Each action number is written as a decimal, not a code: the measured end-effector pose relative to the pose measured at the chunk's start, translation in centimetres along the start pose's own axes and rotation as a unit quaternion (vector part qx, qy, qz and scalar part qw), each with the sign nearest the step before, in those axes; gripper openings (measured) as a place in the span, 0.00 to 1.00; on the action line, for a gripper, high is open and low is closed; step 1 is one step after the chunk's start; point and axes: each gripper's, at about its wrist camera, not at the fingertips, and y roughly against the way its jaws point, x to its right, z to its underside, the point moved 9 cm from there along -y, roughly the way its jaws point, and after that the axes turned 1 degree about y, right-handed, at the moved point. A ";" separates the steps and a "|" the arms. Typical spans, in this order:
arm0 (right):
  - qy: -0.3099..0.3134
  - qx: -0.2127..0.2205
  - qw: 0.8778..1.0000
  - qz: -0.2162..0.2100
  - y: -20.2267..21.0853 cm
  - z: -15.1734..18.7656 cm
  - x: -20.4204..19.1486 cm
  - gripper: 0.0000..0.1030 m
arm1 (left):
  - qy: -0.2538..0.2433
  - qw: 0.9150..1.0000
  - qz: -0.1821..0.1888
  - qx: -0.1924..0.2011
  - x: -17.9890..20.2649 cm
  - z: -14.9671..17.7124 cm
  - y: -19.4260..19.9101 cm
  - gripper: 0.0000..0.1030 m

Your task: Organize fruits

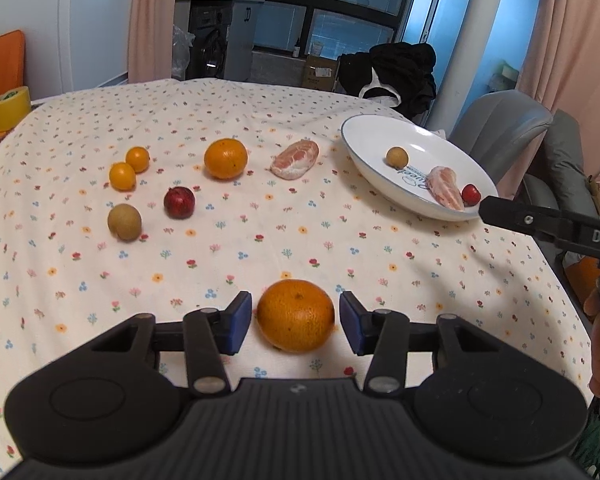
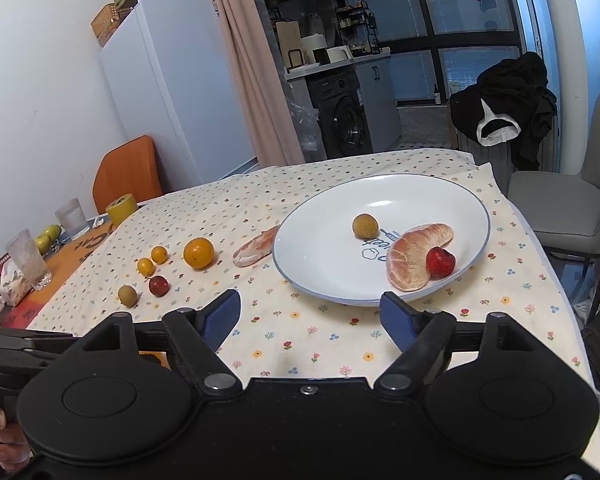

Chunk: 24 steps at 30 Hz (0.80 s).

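A large orange [image 1: 296, 315] rests on the flowered tablecloth between the blue pads of my left gripper [image 1: 296, 320], which is open with a small gap on each side. Farther off lie another orange [image 1: 225, 158], two small yellow-orange fruits [image 1: 129, 168], a dark red fruit [image 1: 179, 202], a brown round fruit [image 1: 124, 222] and a peeled pomelo segment [image 1: 295, 159]. The white plate [image 2: 328, 248] holds a brown fruit [image 2: 365, 225], a pomelo segment [image 2: 416, 256] and a strawberry [image 2: 440, 262]. My right gripper [image 2: 310, 314] hovers open, empty, just before the plate's near rim.
A yellow tape roll [image 1: 10, 107] and an orange chair [image 2: 126, 172] stand at the table's far left. Two glasses [image 2: 30, 258] and clutter sit on the left edge. A grey chair [image 2: 572, 204] stands to the right. A black garment [image 2: 508, 100] hangs behind the table.
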 end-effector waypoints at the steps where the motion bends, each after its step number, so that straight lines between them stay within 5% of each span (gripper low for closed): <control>1: -0.001 -0.001 1.000 0.000 0.0 0.0 0.1 0.76 | 0.002 1.000 0.000 0.001 0.0 0.0 -0.1 0.40; 24: -0.024 0.002 1.000 0.012 0.3 0.3 3.0 0.77 | -0.024 0.998 0.010 0.050 3.0 -4.4 0.4 0.39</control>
